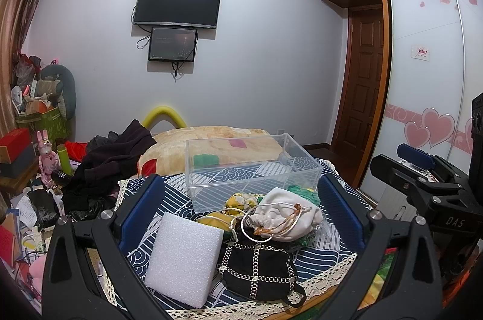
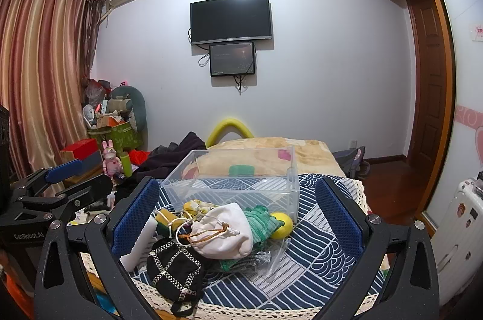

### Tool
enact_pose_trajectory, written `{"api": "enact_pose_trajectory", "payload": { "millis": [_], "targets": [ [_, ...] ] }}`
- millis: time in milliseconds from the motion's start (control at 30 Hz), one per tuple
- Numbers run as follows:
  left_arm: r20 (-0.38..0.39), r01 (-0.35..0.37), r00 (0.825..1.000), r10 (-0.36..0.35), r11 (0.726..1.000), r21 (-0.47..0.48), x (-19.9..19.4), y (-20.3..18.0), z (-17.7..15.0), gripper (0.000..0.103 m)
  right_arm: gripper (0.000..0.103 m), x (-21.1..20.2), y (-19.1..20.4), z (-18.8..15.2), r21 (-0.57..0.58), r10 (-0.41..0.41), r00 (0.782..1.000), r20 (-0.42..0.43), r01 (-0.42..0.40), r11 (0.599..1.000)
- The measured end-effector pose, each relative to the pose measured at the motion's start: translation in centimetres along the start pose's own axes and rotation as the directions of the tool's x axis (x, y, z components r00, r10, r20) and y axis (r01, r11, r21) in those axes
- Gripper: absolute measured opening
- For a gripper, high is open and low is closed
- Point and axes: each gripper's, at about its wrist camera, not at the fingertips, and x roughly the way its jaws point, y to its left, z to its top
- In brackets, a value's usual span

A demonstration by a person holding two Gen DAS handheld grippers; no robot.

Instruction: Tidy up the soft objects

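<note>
Both grippers, left (image 1: 238,211) and right (image 2: 237,211), gaped wide and empty above soft items heaped before the clear bin (image 1: 253,169) on the patterned cloth (image 2: 326,244).

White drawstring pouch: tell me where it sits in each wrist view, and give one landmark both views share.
Left wrist view: the white drawstring pouch lies right of centre, in front of the clear plastic box.
Right wrist view: the pouch lies near centre, below the box.
Shared landmark: the wall television.
</note>
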Motion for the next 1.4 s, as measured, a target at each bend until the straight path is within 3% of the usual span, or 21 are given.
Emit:
{"api": "enact_pose_trajectory", "payload": {
  "millis": [1133,1400],
  "targets": [
    [-0.008,0.003,1.0,-0.003,1.0,0.006,0.7,0.4,-0.5,0.103,0.103,0.8,-0.2,-0.8,0.009,0.019,1.0,-0.009,-0.019,1.0],
    [-0.103,-0.012,0.995,0.009,1.0,-0.025,3.3,3.7,-2.9,0.103,0.103,3.1,-0.6,-2.5,-0.011,0.004,0.998,-0.069,-0.004,1.0]
  ]
}}
